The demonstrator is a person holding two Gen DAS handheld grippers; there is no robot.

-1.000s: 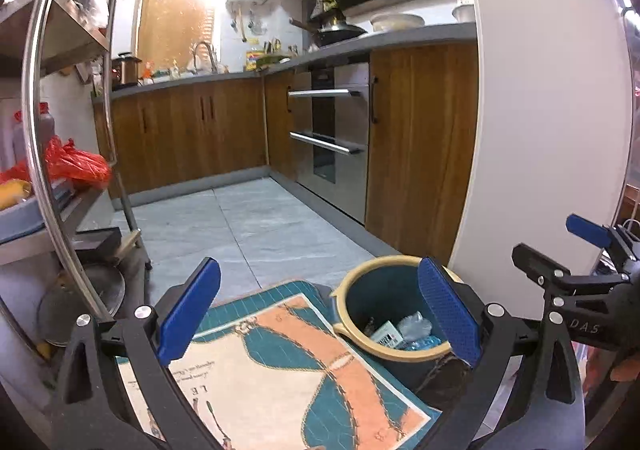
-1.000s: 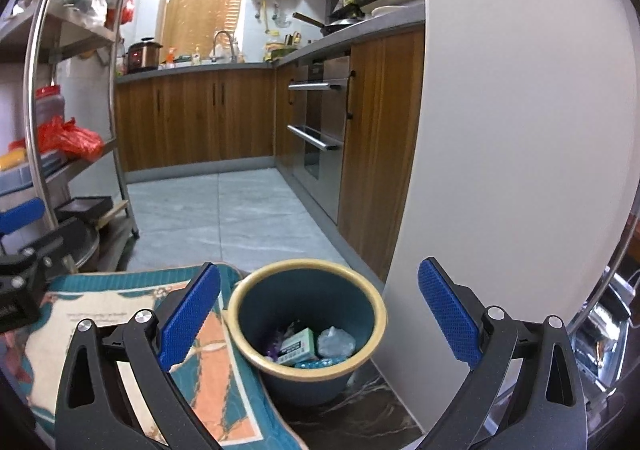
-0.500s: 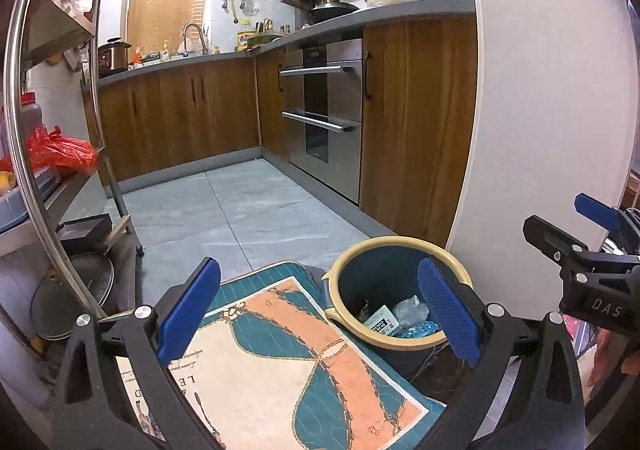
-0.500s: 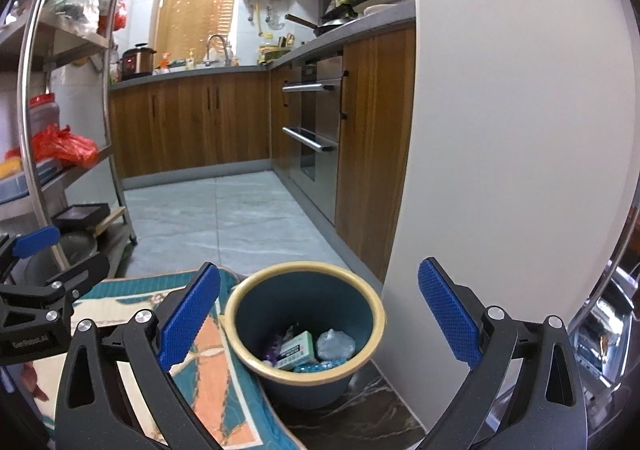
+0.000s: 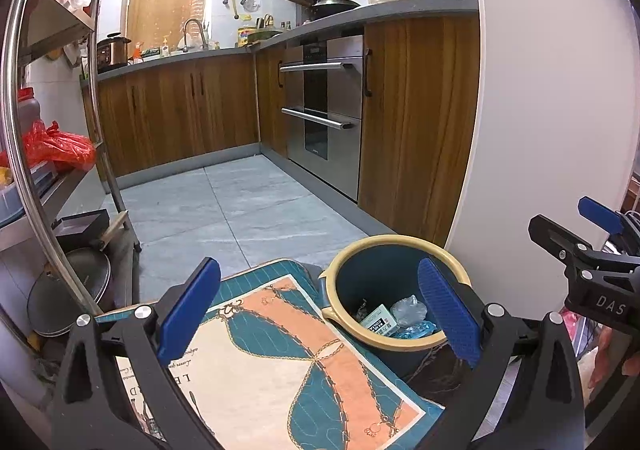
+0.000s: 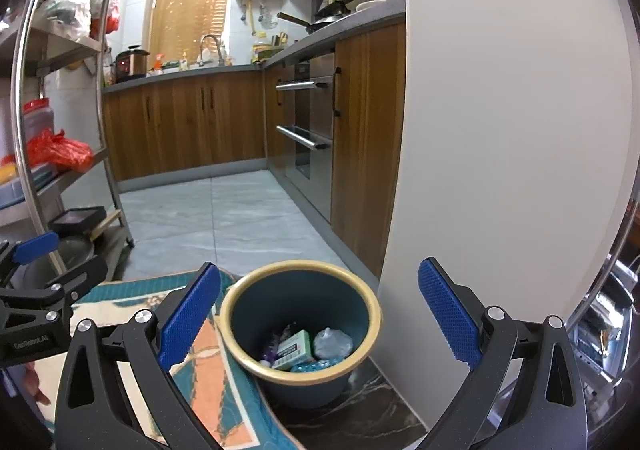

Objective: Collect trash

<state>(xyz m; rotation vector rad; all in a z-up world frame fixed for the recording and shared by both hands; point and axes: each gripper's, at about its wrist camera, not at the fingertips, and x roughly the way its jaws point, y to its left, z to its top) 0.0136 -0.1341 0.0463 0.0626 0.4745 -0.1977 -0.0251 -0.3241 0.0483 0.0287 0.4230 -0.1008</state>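
Note:
A dark teal trash bin with a yellow rim (image 5: 352, 250) stands on the floor by a white wall; it also shows in the right wrist view (image 6: 240, 290). Inside lie a small white box (image 6: 294, 348), a crumpled clear plastic piece (image 6: 332, 342) and other scraps. My left gripper (image 5: 319, 310) is open and empty, above the mat left of the bin. My right gripper (image 6: 319, 310) is open and empty, above and in front of the bin. The right gripper also shows at the right edge of the left wrist view.
A teal, orange and white floor mat (image 5: 280, 362) lies left of the bin. A steel shelf rack (image 5: 48, 210) with a red bag (image 5: 56, 146) stands at left. Wooden cabinets (image 5: 416, 122) and a steel oven (image 5: 324, 118) line the right. Grey tiled floor (image 5: 224, 206) lies beyond.
Both grippers have drawn back and risen slightly, so the bin sits a little lower and farther in view. Both stay open and empty.

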